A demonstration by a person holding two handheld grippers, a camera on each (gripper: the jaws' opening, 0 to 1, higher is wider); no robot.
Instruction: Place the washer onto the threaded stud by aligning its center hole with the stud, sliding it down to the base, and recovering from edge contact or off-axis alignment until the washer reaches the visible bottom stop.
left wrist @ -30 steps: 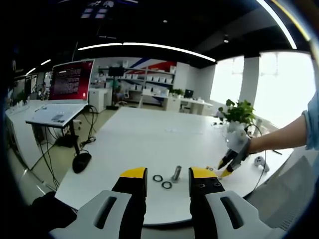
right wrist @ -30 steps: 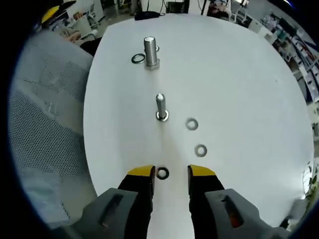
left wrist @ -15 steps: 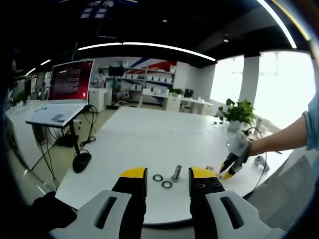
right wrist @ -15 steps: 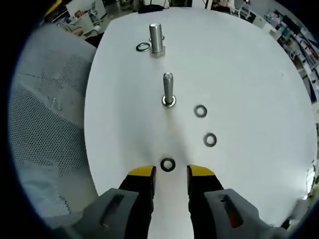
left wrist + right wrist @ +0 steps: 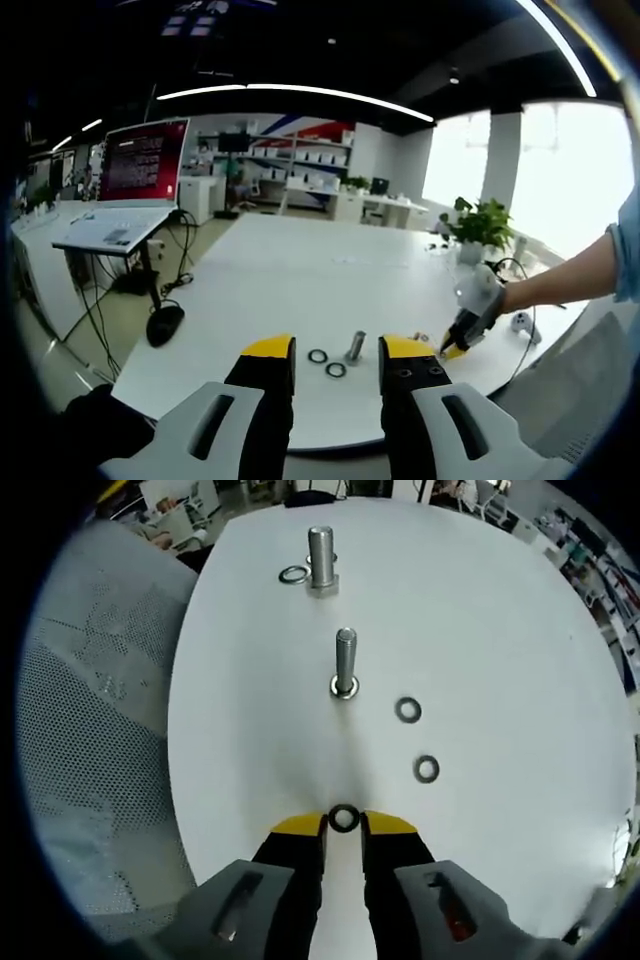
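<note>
One washer (image 5: 344, 818) sits pinched between your right hand-held gripper (image 5: 343, 826) tips, jaws narrow, low over worktop (image 5: 500, 630). Stud (image 5: 345, 660) stands upright straight ahead. Left hand-held gripper (image 5: 324, 352) wide, empty, farther off.

White table (image 5: 500, 630) with washers (image 5: 407, 710), studs (image 5: 344, 660)

In the right gripper view, the near rim of the washer (image 5: 344, 818) lies between the yellow jaw tips, so contact cannot be judged; ahead, a second washer (image 5: 331, 558) hides mostly behind the far stud (image 5: 321, 558); in the left gripper view the right gripper (image 5: 455, 343) is too small to read.
</note>
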